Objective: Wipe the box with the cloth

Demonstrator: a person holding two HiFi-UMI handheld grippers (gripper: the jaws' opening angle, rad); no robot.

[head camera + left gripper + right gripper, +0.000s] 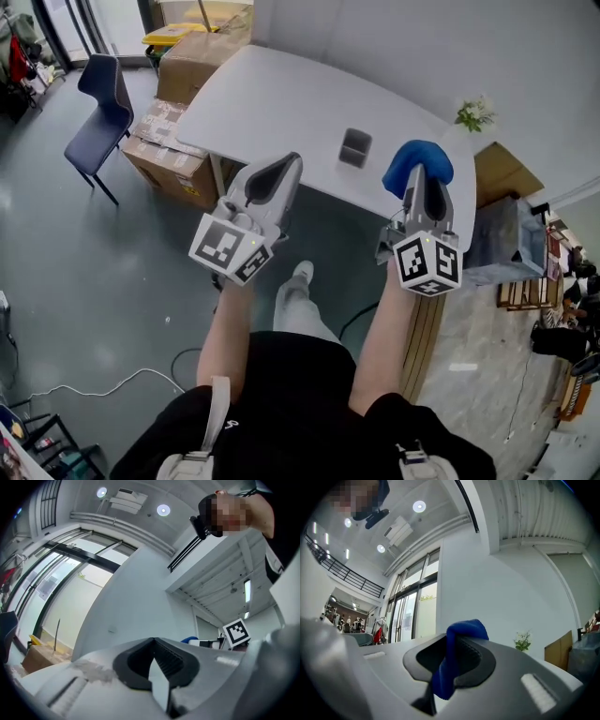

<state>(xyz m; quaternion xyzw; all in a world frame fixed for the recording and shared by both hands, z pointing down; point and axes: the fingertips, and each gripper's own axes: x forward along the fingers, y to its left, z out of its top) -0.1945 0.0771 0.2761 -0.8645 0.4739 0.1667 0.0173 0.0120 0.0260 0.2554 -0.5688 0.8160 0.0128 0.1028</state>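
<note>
Pinching blue cloth point(418, 161) in right hand-held gripper point(451, 654), left hand-held gripper point(155, 663) closed, empty, box point(355, 148) on table point(281, 103).

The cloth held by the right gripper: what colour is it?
Plain blue; the cloth shows best in the right gripper view.

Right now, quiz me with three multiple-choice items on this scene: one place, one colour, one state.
1. Where is the box? A on the table B under it C held aloft
2. What colour is the cloth? A red B blue C white
3. How is the left gripper? A shut, empty B open C shut on the cloth

Answers: 1 A, the head view shows it on the tabletop. 2 B, it shows blue in the right gripper. 3 A, its fingers meet with nothing between.
</note>
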